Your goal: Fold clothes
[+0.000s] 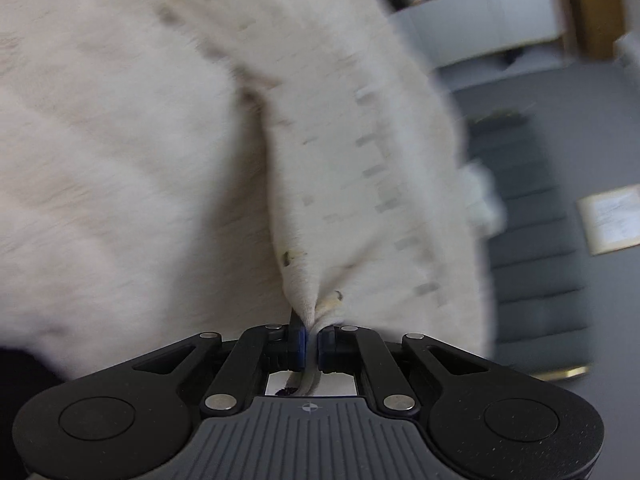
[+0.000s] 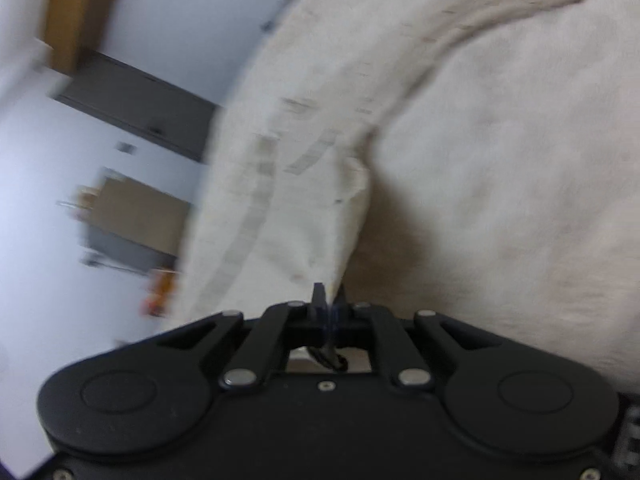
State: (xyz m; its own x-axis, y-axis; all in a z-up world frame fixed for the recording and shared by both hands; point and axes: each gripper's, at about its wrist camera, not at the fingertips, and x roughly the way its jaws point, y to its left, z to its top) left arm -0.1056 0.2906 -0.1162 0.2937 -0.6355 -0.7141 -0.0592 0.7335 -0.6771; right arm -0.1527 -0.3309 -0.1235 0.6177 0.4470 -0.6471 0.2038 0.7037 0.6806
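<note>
Got my left gripper [image 1: 311,342] and right gripper [image 2: 330,314] both pinching the cream garment's [image 1: 140,140] edge, ready to fold.

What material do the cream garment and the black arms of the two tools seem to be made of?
Cream garment: probably a soft matte knit or fleece; it bunches into folds where the left tool pinches it. The blur hides the weave. Black arms: likely moulded plastic, smooth with a dull sheen, joined by shiny metal pins. The right tool looks the same.
</note>
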